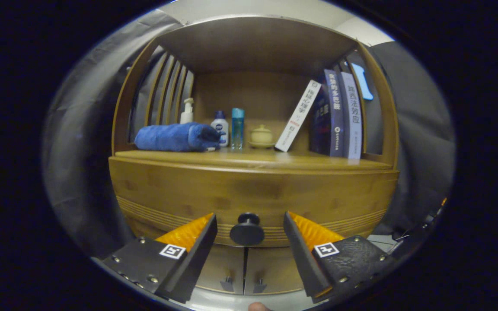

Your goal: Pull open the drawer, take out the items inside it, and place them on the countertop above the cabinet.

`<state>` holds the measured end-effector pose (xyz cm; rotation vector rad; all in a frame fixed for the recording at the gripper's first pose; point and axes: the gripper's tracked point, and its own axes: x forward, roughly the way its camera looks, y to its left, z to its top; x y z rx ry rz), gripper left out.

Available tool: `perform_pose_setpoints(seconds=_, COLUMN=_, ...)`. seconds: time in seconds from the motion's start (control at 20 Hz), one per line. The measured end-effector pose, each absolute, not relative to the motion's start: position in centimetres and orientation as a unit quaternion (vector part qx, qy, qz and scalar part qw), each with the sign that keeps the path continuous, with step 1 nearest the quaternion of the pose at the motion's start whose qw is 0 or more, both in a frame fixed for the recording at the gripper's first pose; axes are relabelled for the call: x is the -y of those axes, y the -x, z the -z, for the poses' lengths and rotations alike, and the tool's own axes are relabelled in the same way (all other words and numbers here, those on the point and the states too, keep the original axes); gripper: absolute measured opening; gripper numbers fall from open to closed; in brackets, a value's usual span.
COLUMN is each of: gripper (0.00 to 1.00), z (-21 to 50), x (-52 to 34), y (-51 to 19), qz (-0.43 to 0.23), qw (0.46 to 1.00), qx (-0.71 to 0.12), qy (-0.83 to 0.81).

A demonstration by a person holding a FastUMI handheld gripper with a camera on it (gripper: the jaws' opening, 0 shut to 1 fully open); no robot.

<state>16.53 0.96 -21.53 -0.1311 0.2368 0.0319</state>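
Note:
A wooden cabinet faces me with its drawer (pixel 253 194) closed. A round dark knob (pixel 247 230) sticks out from the drawer front. My gripper (pixel 249 218) is open, and the knob sits between its two fingers without either one touching it. The countertop (pixel 253 159) above the drawer carries several items. What lies inside the drawer is hidden.
On the countertop lie a rolled blue towel (pixel 177 137), a pump bottle (pixel 187 111), a small white bottle (pixel 220 126), a blue tube (pixel 237 128), a lidded jar (pixel 261 136) and several books (pixel 335 114). Two lower doors (pixel 244 270) sit below the drawer.

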Motion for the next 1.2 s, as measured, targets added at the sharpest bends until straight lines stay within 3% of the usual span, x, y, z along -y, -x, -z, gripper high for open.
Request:
perform_pose_setpoints(seconds=0.15, gripper=0.46, z=21.2, x=-0.9, y=-18.3, qz=-0.007, qw=0.993, qx=-0.087, qy=0.080)
perform_pose_setpoints(seconds=0.35, gripper=0.43, z=23.4, x=-0.8, y=-17.6, qz=-0.004, qw=0.991, qx=-0.131, qy=0.030)
perform_pose_setpoints(seconds=0.45, gripper=0.47, z=24.0, x=-0.7, y=-17.9, qz=-0.009, qw=0.988, qx=-0.150, qy=0.019)
perform_pose_setpoints(seconds=0.6, gripper=0.37, z=23.8, x=-0.5, y=-17.2, qz=0.001, qw=0.991, qx=-0.134, qy=-0.006)
perform_pose_setpoints(seconds=0.75, gripper=0.37, z=24.7, x=-0.4, y=-15.8, qz=0.021, qw=0.989, qx=-0.149, qy=0.012)
perform_pose_setpoints(seconds=0.85, gripper=0.30, z=25.8, x=-3.2, y=-13.6, qz=-0.031, qw=0.984, qx=-0.176, qy=0.002)
perform_pose_setpoints(seconds=1.0, gripper=0.29, z=22.4, x=-1.8, y=-13.4, qz=0.030, qw=0.990, qx=-0.092, qy=0.104)
perform_pose_setpoints(seconds=1.1, gripper=0.29, z=21.1, x=-2.1, y=-13.3, qz=0.032, qw=0.987, qx=-0.066, qy=0.146)
perform_pose_setpoints(seconds=1.2, gripper=0.49, z=21.5, x=-1.2, y=-13.8, qz=0.030, qw=0.982, qx=-0.096, qy=0.163)
